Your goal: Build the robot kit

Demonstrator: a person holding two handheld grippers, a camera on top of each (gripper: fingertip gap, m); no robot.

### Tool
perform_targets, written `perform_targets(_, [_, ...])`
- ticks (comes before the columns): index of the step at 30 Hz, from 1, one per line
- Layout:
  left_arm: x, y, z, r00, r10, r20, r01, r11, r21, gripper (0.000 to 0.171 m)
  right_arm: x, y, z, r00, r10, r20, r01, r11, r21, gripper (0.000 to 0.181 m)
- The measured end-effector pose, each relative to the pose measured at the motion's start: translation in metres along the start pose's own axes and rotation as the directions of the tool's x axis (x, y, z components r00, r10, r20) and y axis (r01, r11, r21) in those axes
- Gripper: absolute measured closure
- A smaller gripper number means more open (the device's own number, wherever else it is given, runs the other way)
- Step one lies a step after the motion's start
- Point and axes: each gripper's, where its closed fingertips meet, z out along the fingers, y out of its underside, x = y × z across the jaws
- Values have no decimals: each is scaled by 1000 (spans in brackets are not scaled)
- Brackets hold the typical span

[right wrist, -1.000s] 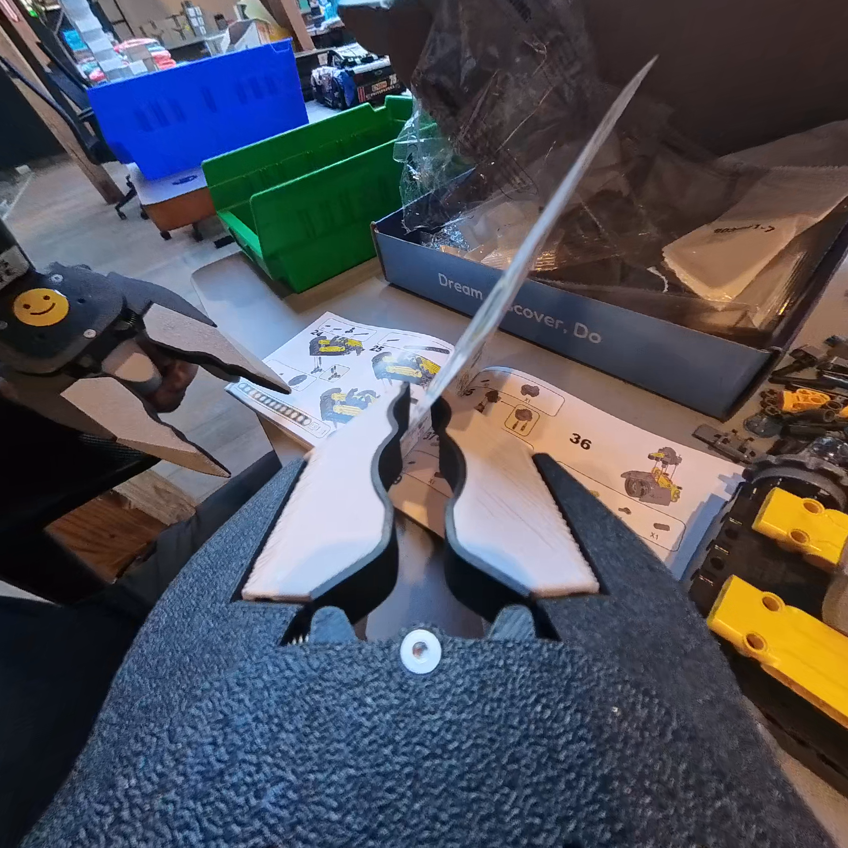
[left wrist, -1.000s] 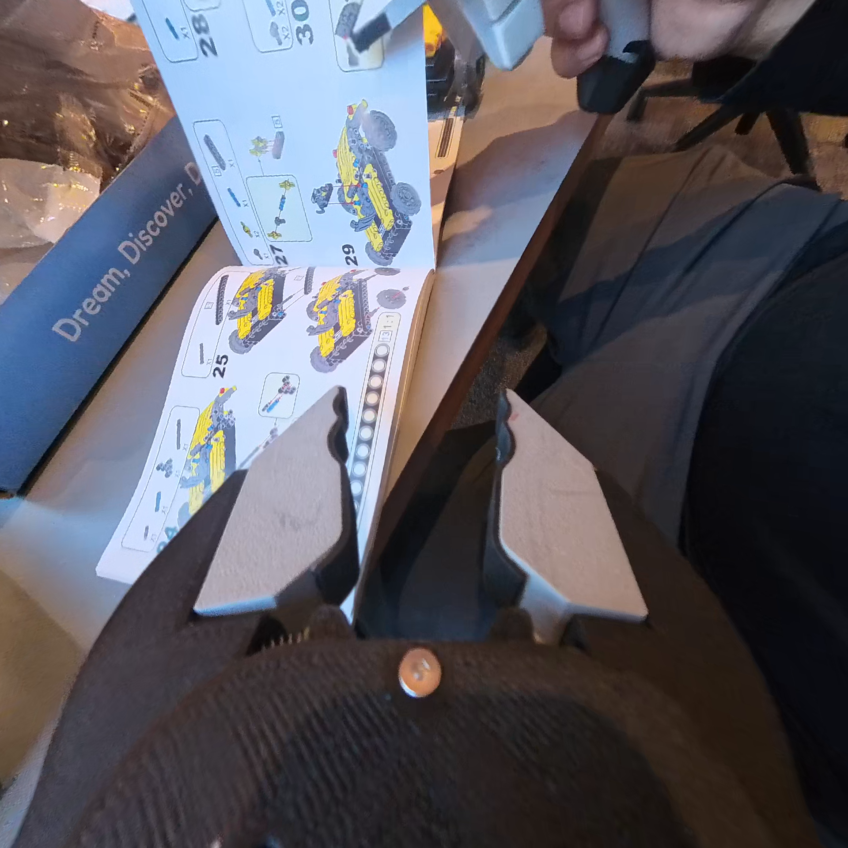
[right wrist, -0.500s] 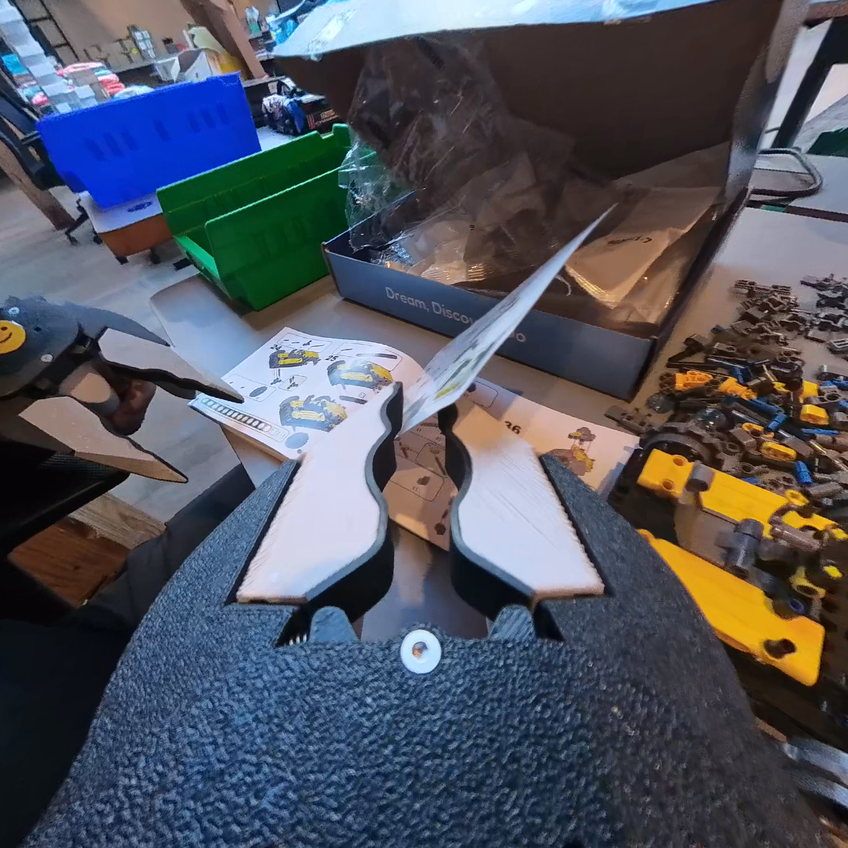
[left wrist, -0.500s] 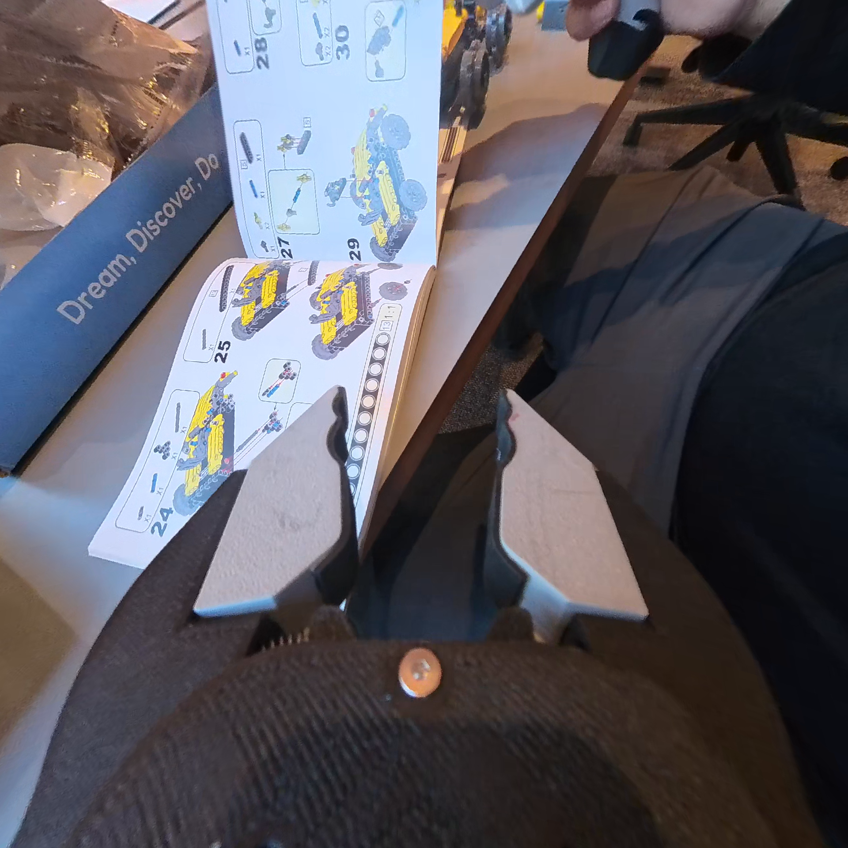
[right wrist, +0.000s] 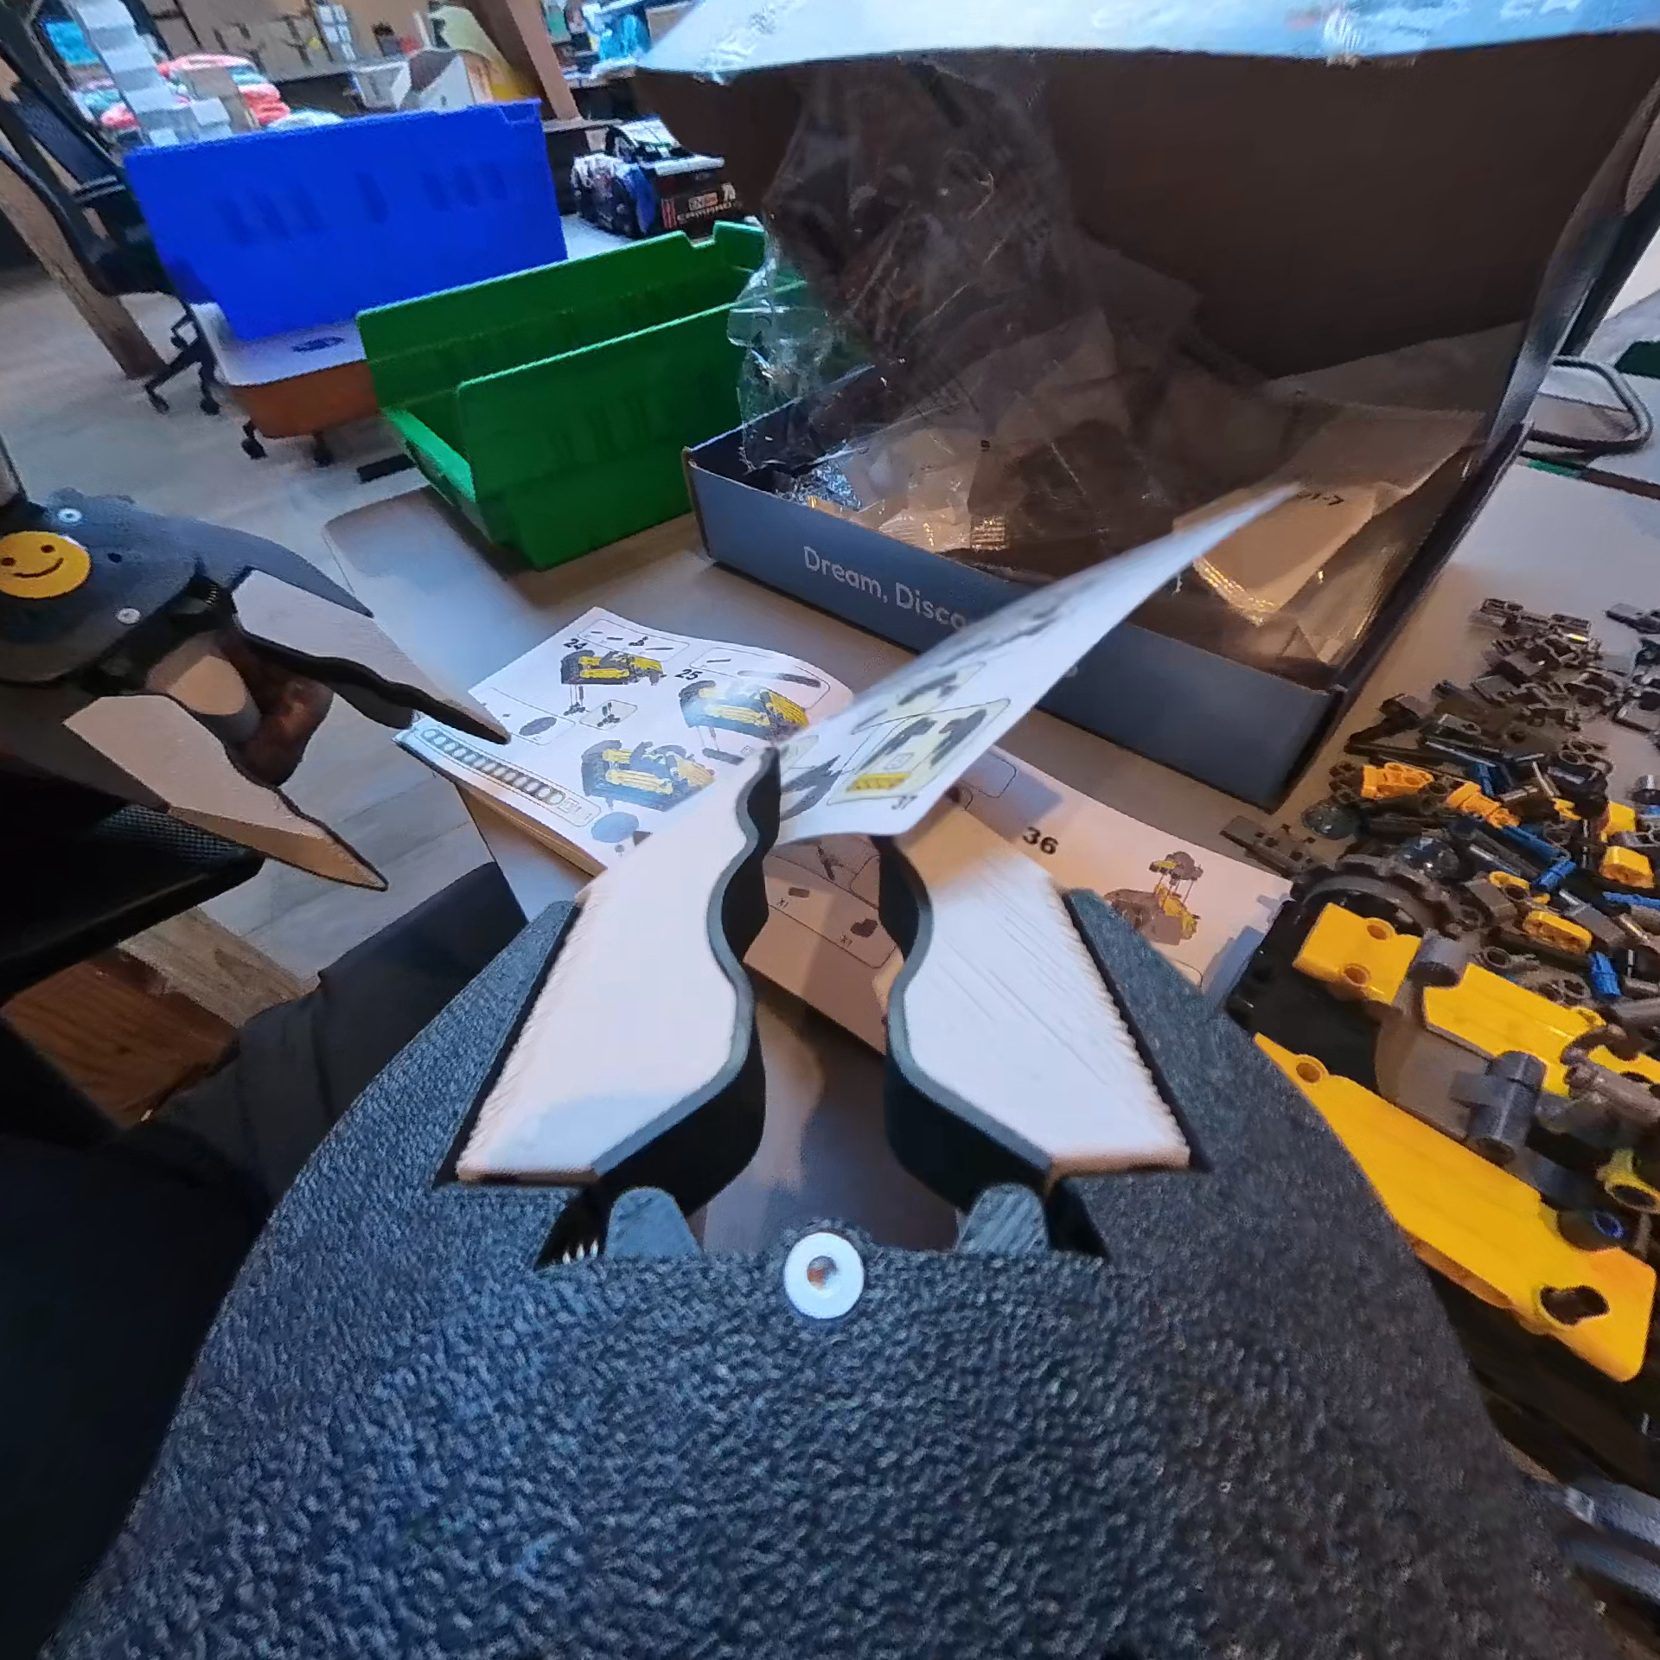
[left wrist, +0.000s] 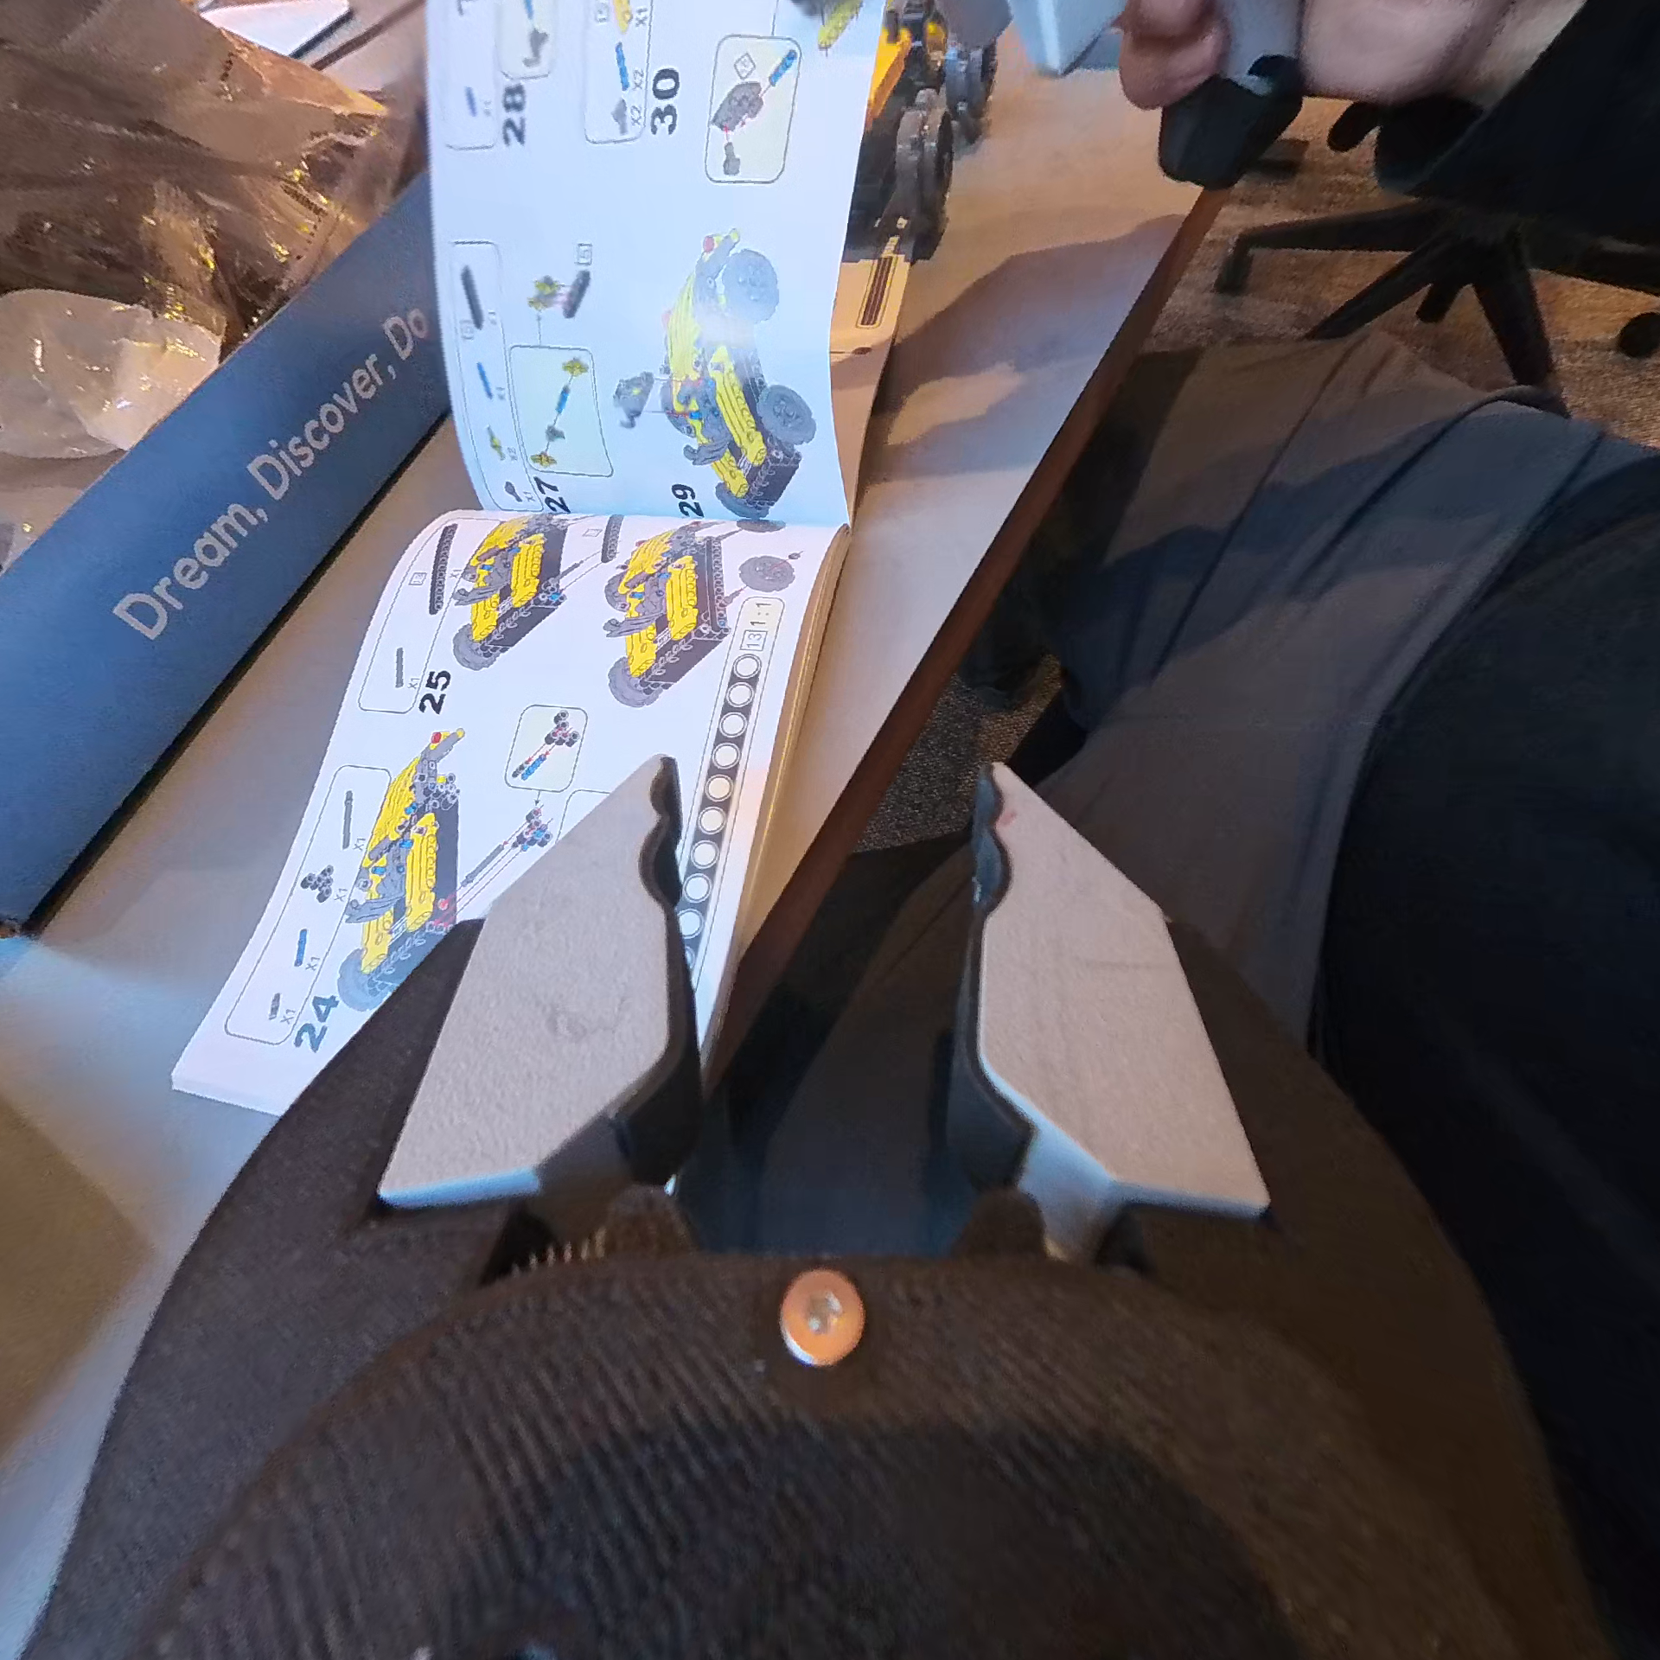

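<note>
We hold the left gripper (left wrist: 822, 826) at the near edge of the pale grey table (left wrist: 952, 431), its two grey fingers spread wide and holding nothing. Its left finger (left wrist: 557, 988) overlaps the corner of the open white instruction booklet (left wrist: 557, 719), which lies flat on the table just beside the dark blue cardboard box (left wrist: 207, 539); we cannot tell whether the finger touches the paper.

The right gripper (right wrist: 826, 813) has its fingers apart at the tips. The lower edge of one lifted booklet page (right wrist: 979, 692) sits at the tip of its left finger (right wrist: 647, 970); the gap to the other finger is visible, so we cannot confirm a pinch. The page slants up and away toward the box.

In the right wrist view, a partly built yellow and black brick vehicle (right wrist: 1455, 1132) stands at the right, with a heap of loose small plastic parts (right wrist: 1509, 763) behind it. A green plastic bin (right wrist: 575, 422) and a blue bin (right wrist: 350, 207) stand beyond the table's far left corner.
</note>
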Motion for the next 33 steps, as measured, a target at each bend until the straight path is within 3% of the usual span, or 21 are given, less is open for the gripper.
perform_targets(4, [0, 0, 0, 1000, -3, -3, 3, 1000, 1, 107, 5, -2, -2, 1000, 2, -9, -2, 1000, 1, 157])
perform_targets(11, [-1, 0, 0, 1000, -5, -1, 5, 1000, 2, 107, 5, -16, -3, 980, 166, 106, -174, 982, 71, 142])
perform_targets(20, [-1, 1, -1, 1000, -9, -6, 9, 1000, 5, 107, 5, -21, 0, 958, 244, 149, -257, 963, 79, 137])
perform_targets(33, [-1, -1, -2, 1000, -7, 0, 7, 1000, 8, 107, -17, -17, 18, 984, 115, 139, -120, 992, 31, 153])
